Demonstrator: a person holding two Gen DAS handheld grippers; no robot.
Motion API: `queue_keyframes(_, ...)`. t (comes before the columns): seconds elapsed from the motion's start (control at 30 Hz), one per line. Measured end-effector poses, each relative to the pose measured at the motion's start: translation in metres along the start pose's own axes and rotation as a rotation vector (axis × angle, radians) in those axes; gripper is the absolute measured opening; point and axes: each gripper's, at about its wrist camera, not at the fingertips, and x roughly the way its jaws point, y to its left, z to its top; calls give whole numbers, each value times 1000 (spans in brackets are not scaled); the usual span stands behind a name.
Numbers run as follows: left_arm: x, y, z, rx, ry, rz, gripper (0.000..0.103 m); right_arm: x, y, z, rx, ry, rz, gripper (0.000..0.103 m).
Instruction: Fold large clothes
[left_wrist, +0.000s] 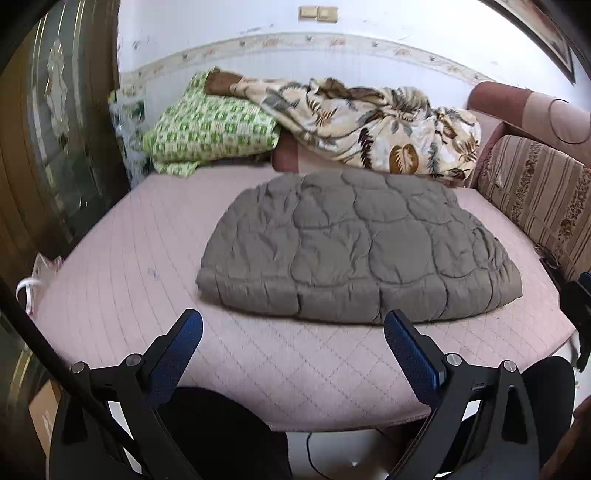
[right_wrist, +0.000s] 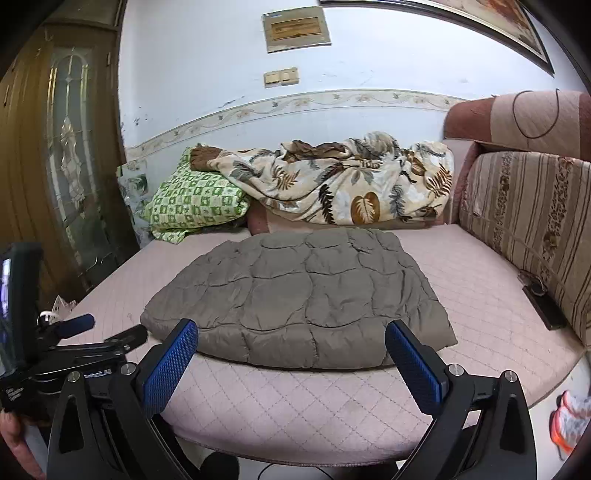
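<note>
Above the bed's near edge, both grippers (left_wrist: 293, 332) (right_wrist: 291, 341) hover, jaws spread, before the folded jacket (left_wrist: 354, 243).

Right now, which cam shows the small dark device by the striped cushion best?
Right wrist. The dark device lies in full view on the pink mattress cover, beside the striped cushion. Left wrist catches only a dark sliver at the cushion's foot, near the frame edge.

Dark flat object (right_wrist: 546, 308) beside striped cushion (right_wrist: 532, 221), too small to identify; orange-white shoe (right_wrist: 570, 421) edge-cropped.
</note>
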Motion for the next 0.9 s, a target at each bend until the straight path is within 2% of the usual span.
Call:
queue_keyframes(0.57, 5, 7, -4, -9, -4, 34, 98, 11, 5, -9, -25, 35, 9, 102)
queue_keyframes(0.9, 13, 9, -5, 1, 22, 58, 98, 13, 3, -12, -20, 45, 3, 102)
